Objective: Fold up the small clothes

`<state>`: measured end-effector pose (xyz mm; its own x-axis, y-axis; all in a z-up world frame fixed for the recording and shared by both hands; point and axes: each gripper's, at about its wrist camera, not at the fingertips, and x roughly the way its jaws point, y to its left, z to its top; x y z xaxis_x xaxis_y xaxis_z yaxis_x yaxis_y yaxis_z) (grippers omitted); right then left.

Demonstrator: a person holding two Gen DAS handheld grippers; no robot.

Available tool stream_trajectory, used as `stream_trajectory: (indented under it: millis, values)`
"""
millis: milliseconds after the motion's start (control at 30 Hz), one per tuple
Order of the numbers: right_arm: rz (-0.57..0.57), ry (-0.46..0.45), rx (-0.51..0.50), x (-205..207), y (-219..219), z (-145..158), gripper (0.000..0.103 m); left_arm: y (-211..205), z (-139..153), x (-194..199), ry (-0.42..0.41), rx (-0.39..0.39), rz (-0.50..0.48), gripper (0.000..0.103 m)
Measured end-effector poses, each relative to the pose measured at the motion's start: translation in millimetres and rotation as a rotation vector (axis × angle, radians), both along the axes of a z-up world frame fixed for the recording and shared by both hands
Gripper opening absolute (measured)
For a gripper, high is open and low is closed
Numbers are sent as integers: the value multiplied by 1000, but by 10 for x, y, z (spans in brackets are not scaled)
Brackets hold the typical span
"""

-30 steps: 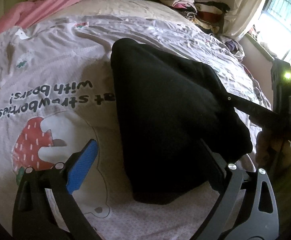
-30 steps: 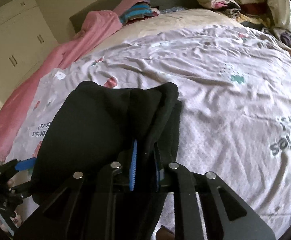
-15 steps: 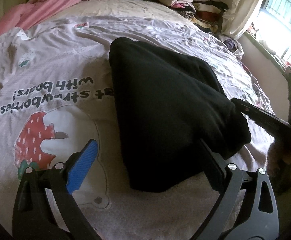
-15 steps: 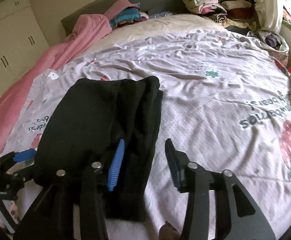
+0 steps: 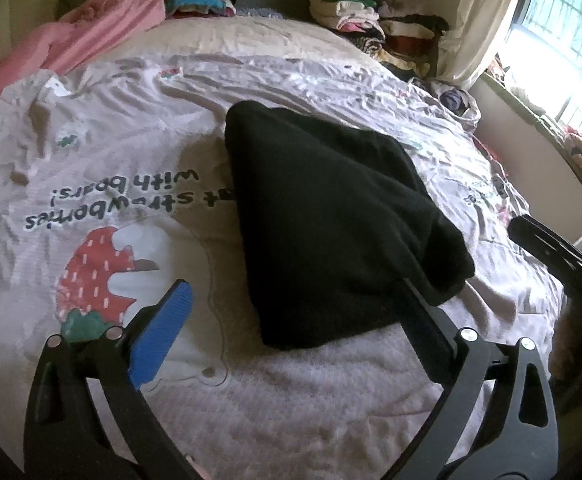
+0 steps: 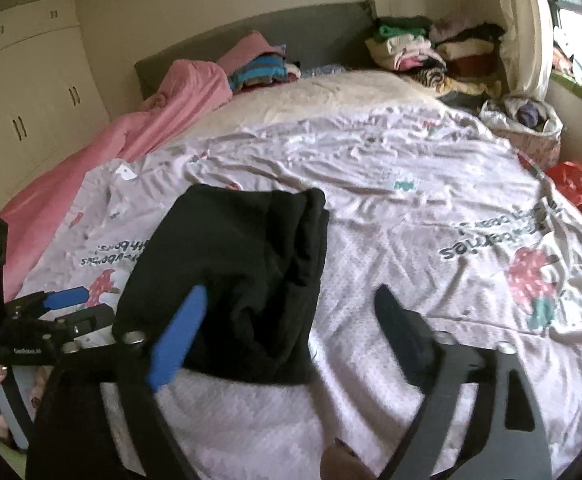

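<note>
A folded black garment [image 5: 331, 216] lies flat on the printed bedsheet [image 5: 91, 140]; it also shows in the right wrist view [image 6: 235, 280]. My left gripper [image 5: 295, 300] is open and empty, its fingers straddling the garment's near edge just short of it. My right gripper [image 6: 291, 304] is open and empty, pulled back from the garment's near right corner. The left gripper also shows at the left edge of the right wrist view [image 6: 51, 312].
A pink blanket [image 6: 139, 136] runs along the bed's left side. Stacks of folded clothes [image 6: 431, 52] sit at the headboard. A bag of clothes [image 6: 527, 120] and a red bag [image 6: 575, 188] are at the right, by the window wall.
My right gripper has opened, let go of the black garment and drawn back. The garment now rests flat on the sheet. My left gripper has backed away slightly.
</note>
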<state>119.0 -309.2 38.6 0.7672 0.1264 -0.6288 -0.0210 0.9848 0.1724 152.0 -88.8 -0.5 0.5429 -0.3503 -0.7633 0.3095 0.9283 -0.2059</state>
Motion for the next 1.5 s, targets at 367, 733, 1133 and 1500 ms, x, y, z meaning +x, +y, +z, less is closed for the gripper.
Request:
stream_trajectory:
  millis: [367, 733, 1133, 1500]
  values:
    - [-6, -91, -62, -425, 236, 195, 99, 128, 221, -301, -75, 12, 26, 94]
    - [-11, -143, -67, -758, 524, 174, 99, 314, 291, -656, -128, 20, 37, 94]
    - [-46, -168, -95, -988, 736, 1, 99, 500, 121, -902, -142, 38, 48, 94]
    - [-94, -199, -158, -1151, 716, -138, 99, 526, -51, -943, -143, 41, 52, 94]
